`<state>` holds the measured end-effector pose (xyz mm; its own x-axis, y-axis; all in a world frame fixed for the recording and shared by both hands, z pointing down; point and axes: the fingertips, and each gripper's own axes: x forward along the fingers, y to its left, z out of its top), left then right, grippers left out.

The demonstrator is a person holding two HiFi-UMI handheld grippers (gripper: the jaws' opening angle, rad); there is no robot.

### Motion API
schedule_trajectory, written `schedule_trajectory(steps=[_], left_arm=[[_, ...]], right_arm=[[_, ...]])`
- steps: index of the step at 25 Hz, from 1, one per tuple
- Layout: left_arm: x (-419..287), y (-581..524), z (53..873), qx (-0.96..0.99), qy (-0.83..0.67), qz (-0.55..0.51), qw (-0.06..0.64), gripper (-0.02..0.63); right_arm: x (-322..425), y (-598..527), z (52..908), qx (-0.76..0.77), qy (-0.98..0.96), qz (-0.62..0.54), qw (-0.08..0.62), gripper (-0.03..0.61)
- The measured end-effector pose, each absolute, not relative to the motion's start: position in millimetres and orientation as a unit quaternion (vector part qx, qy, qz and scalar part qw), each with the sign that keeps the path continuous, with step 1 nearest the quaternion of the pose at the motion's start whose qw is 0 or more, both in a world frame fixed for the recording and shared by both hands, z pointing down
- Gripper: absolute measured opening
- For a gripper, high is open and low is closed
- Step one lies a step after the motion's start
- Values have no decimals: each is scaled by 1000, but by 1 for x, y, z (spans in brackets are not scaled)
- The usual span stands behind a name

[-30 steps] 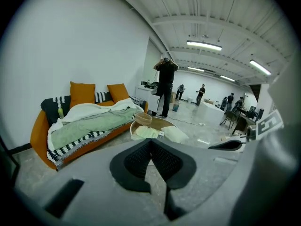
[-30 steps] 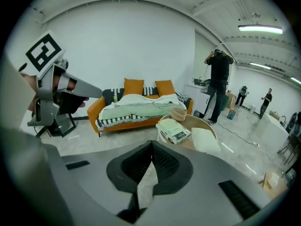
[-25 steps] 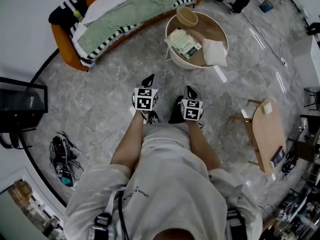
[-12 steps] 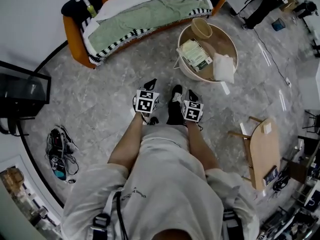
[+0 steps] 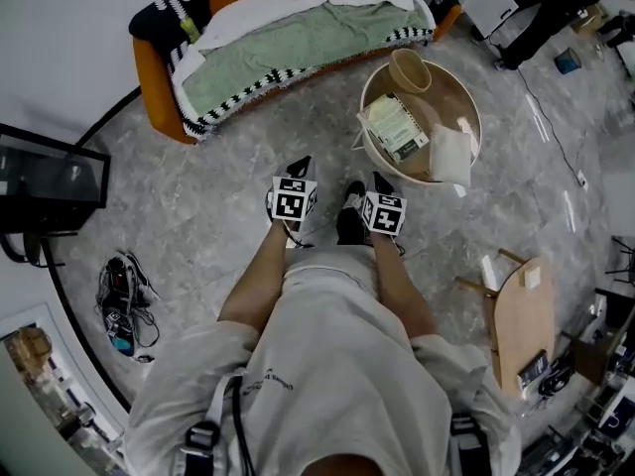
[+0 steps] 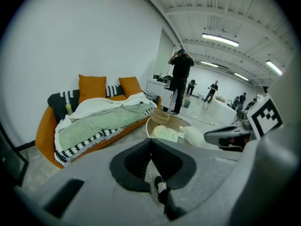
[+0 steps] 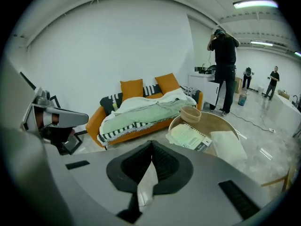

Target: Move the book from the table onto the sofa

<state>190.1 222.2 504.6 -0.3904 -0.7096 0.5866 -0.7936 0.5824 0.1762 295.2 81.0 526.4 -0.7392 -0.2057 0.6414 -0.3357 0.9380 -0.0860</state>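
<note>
The book (image 5: 396,127), pale green and spiral-bound, lies on the round wooden table (image 5: 466,102) beside a tan bowl (image 5: 409,68) and a white cushion (image 5: 451,154). It also shows as the book (image 7: 190,136) in the right gripper view and the book (image 6: 166,133) in the left gripper view. The orange sofa (image 5: 157,77), draped in a green blanket (image 5: 288,44), stands to the table's left. My left gripper (image 5: 297,166) and right gripper (image 5: 381,180) are both shut and hold nothing, hanging over the floor short of the table.
A second wooden table (image 5: 522,320) stands at the right. A dark monitor (image 5: 50,178) and tangled cables (image 5: 121,305) lie at the left. People (image 7: 225,65) stand beyond the round table. Grey marble floor (image 5: 218,196) lies between me and the sofa.
Both grippers have moved forward toward the round table and sofa, which now sit nearer in the head view. The jaws have stayed shut.
</note>
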Motion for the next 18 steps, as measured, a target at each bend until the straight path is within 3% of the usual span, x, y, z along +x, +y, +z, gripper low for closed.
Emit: schedule_trajectory(steps=[18], left_arm=[[115, 73, 512, 411, -843, 48, 343, 9]], right_arm=[[175, -28, 550, -6, -923, 45, 382, 6]])
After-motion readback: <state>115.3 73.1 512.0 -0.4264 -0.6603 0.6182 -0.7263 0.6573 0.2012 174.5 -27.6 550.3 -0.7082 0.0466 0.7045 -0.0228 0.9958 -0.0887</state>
